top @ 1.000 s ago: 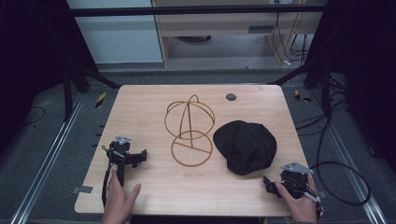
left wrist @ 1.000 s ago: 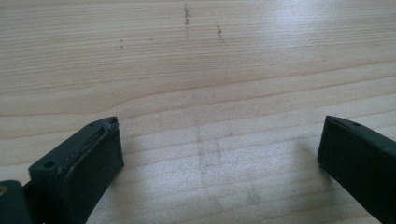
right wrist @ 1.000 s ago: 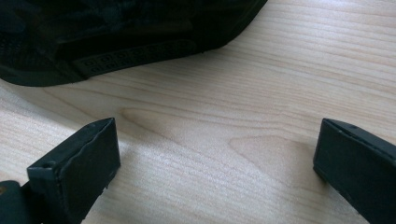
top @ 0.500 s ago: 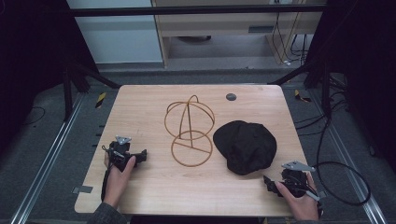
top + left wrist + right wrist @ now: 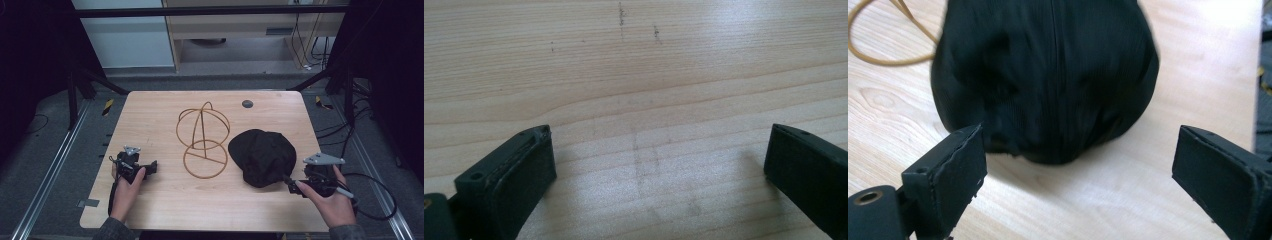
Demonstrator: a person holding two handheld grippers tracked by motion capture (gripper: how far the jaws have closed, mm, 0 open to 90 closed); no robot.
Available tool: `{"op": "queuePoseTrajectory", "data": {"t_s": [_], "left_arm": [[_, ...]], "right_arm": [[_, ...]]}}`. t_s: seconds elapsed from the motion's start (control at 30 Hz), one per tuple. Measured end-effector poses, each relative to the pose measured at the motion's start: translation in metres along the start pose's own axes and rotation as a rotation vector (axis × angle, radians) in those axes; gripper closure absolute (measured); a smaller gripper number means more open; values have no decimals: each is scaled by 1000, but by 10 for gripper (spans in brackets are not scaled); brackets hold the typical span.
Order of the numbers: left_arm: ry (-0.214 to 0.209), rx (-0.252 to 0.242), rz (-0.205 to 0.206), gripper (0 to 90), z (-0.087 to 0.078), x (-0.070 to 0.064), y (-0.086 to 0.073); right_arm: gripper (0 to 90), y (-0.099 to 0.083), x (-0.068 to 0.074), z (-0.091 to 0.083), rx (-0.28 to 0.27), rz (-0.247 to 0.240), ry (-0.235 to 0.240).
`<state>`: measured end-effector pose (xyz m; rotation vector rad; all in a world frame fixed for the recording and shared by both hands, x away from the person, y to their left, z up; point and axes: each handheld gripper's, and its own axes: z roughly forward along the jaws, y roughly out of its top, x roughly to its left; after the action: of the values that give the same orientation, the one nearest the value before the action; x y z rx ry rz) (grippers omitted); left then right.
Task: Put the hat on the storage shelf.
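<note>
You are working at a pale wooden table (image 5: 165, 200) that is carrying three loose things: one black fabric cap (image 5: 262, 156), one brown wire hat stand built of hoops (image 5: 203, 140), and one small dark round disc (image 5: 247, 104) sitting near the far edge. The cap is lying on the right half of the table, just beside the stand's flat base ring, and nothing is standing between it and your right gripper (image 5: 296, 186), which is pointing at the cap's near edge from close by. In the right gripper view the cap (image 5: 1048, 75) is lying just beyond the two black jaws, which are spread wide and pinching nothing; a curve of the wire stand (image 5: 878, 47) is showing at the upper left, cut off by the frame. Your left gripper (image 5: 150, 167) is resting low over bare wood on the left side, well apart from the stand and the cap, and in the left gripper view its jaws are likewise spread wide over the empty wood grain (image 5: 634, 100). You are using two grippers, one in each hand. The cap's brim is hard to make out, since the dark cloth is merging into one shape.
</note>
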<state>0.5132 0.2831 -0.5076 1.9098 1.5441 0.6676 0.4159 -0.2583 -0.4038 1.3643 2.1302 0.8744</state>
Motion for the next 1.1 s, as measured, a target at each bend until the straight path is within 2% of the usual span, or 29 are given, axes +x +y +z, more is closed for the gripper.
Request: {"op": "queuePoseTrajectory", "data": {"t_s": [0.2, 0.3, 0.37, 0.47, 0.63, 0.8, 1.1], "left_arm": [[-2, 0, 1, 0, 0, -1, 0], [-3, 0, 2, 0, 0, -1, 0], [-4, 0, 2, 0, 0, -2, 0], [-5, 0, 4, 0, 0, -2, 0], [-6, 0, 7, 0, 0, -3, 0], [-8, 0, 8, 0, 0, -3, 0], [-12, 0, 12, 0, 0, -4, 0]], "right_arm": [[71, 38, 2, -1, 29, -55, 40], [67, 54, 7, 8, 50, -65, 54], [67, 63, 9, 15, 65, -75, 47], [68, 73, 13, 24, 77, -68, 52], [68, 82, 16, 37, 115, -73, 55], [68, 85, 13, 46, 156, -69, 60], [66, 79, 2, 62, 196, -43, 84]]}}
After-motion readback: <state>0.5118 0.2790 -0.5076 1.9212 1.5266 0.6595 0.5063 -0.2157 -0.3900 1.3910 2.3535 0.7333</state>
